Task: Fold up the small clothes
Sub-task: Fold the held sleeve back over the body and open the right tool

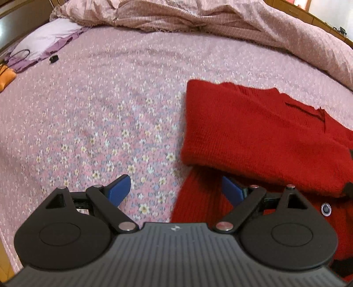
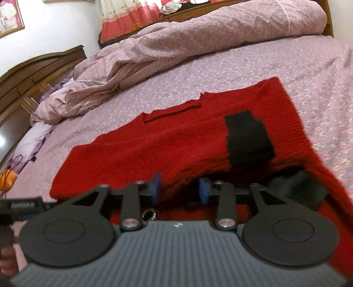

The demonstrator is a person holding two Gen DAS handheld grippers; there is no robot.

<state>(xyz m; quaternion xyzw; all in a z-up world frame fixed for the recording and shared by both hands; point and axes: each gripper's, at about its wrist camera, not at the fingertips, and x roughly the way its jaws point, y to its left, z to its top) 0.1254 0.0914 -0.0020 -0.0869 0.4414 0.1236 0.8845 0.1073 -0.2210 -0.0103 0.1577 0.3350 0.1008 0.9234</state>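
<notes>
A red knit sweater [image 1: 253, 132] lies partly folded on the flowered bedsheet [image 1: 99, 110], its folded-over part ending in a rounded left edge. A round button [image 1: 326, 209] shows on the layer beneath. My left gripper [image 1: 176, 192] is open wide; one blue pad is over the sheet and the other over the sweater's lower left corner, gripping nothing. In the right wrist view the sweater [image 2: 176, 141] bears a black patch [image 2: 249, 139]. My right gripper [image 2: 179, 188] stands partly open at the sweater's near folded edge. Cloth hangs just ahead of its blue pads, which do not press on it.
A crumpled pink duvet [image 1: 176, 17] is heaped along the far side of the bed. A lilac pillow [image 1: 44, 37], an orange pouch [image 1: 5, 77] and a small black object [image 1: 53, 58] lie at the far left. A wooden headboard [image 2: 33, 72] stands behind.
</notes>
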